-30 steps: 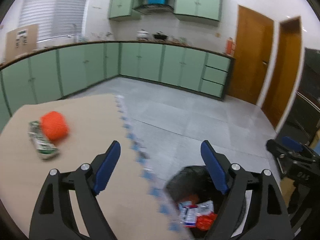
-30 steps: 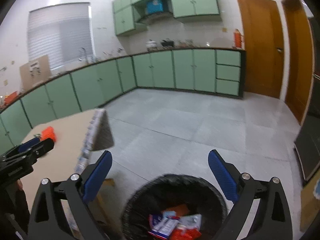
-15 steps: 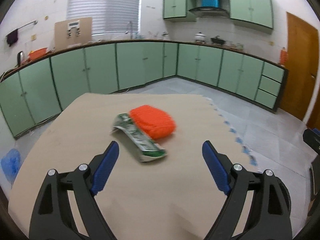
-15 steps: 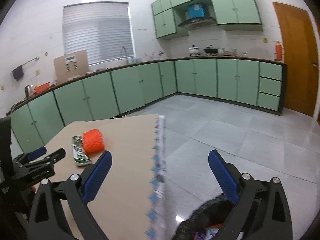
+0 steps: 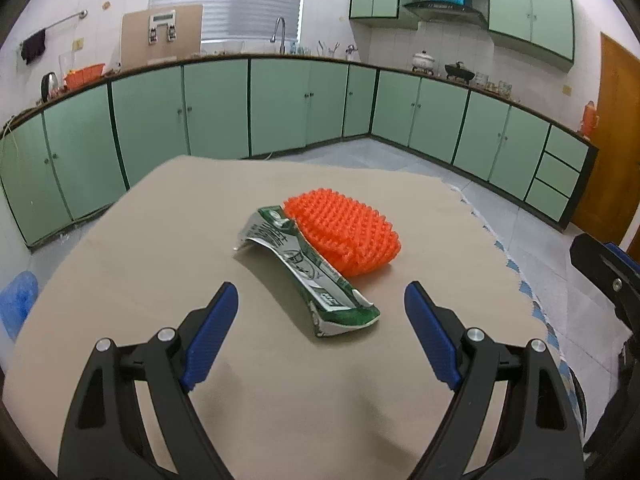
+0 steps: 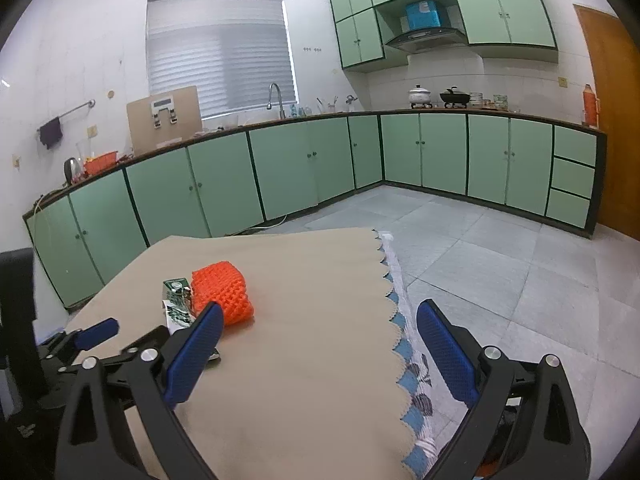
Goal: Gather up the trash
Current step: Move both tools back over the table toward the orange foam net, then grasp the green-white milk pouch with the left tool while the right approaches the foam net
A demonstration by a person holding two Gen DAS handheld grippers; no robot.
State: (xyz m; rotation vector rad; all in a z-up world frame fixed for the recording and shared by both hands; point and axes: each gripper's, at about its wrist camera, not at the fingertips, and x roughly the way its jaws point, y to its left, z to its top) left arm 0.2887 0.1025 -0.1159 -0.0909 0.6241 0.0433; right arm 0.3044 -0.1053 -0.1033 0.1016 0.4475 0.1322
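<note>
A crushed green-and-white carton [image 5: 308, 276] lies on the beige tablecloth [image 5: 160, 240], touching an orange foam net [image 5: 344, 236] just behind it. My left gripper [image 5: 320, 298] is open and empty, its blue fingers either side of the carton's near end, a little short of it. In the right wrist view the net [image 6: 222, 292] and carton [image 6: 176, 300] lie to the left, partly behind the left finger [image 6: 196, 344] of my right gripper [image 6: 320, 312], which is open and empty over the cloth. The left gripper [image 6: 92, 332] shows at that view's left edge.
The cloth's scalloped edge [image 6: 394, 320] ends the table on the right, with tiled floor [image 6: 500, 248] beyond. Green cabinets [image 5: 280, 108] line the walls. A blue object [image 5: 18, 300] sits low at the left. The right gripper's body [image 5: 604, 264] is at the table's right side.
Both views have swung left from the black bin on the floor to the table. The carton and net now lie centred before the left gripper and nearer. Both grippers stayed open.
</note>
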